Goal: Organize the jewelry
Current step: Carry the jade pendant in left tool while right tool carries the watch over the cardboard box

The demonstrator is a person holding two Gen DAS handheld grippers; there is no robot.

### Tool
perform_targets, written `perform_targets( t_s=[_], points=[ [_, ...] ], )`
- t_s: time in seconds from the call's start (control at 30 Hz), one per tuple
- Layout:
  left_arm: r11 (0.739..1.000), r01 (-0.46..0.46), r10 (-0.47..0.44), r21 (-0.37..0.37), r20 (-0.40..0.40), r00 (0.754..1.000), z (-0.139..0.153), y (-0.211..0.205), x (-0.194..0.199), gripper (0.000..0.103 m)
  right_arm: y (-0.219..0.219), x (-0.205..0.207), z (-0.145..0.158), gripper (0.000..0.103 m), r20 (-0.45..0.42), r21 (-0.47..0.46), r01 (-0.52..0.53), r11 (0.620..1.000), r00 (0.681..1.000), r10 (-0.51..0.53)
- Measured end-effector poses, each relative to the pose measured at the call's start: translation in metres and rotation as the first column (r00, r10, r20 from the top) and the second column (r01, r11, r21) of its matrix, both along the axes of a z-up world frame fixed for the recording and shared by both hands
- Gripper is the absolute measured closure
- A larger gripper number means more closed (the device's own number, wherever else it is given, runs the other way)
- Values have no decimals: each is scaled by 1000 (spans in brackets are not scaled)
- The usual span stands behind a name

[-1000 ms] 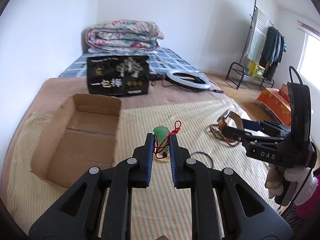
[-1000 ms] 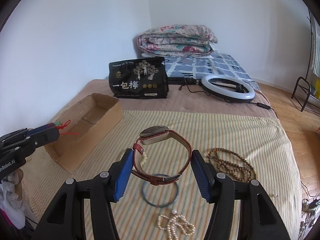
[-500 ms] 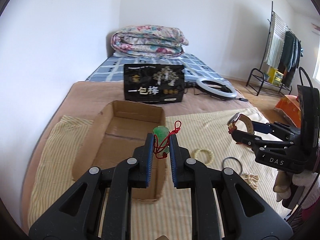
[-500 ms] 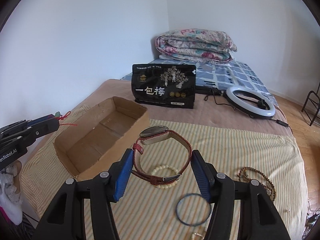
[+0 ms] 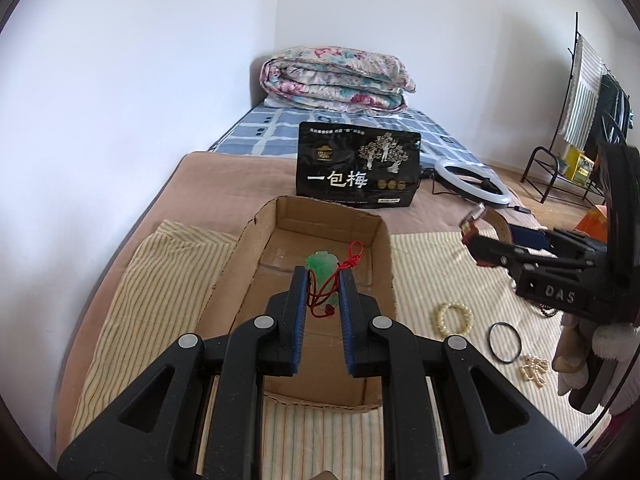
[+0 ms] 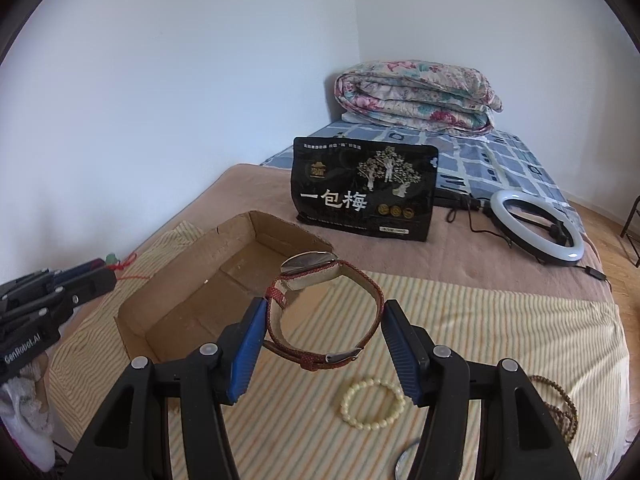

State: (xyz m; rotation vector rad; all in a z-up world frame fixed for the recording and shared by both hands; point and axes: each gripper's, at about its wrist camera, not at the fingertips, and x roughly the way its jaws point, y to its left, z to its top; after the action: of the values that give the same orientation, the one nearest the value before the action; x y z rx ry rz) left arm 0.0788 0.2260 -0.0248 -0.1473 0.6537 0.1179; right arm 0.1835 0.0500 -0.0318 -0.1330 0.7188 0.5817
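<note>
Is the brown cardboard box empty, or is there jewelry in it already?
Empty, as far as the pictures show. The open brown cardboard box shows only bare floor in both views. The green pendant on red cord is above it, clamped in the left claw.

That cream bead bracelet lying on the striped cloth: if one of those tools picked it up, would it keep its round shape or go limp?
The cream bead bracelet is probably strung beads, so it would likely sag into a loose loop rather than stay round. The beads look smooth and glossy, so they may slip against a tool's pads. It looks small and thin, so it is probably light, and a push would likely slide it across the striped cloth.
</note>
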Motion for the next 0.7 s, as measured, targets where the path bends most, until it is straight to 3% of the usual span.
perform_targets(
  t_s=[0.7],
  points=[
    [1000,-29,28,-11,-91,995,-39,18,25,89,70,38,-41,43,-60,3,-71,997,996,71]
  ],
)
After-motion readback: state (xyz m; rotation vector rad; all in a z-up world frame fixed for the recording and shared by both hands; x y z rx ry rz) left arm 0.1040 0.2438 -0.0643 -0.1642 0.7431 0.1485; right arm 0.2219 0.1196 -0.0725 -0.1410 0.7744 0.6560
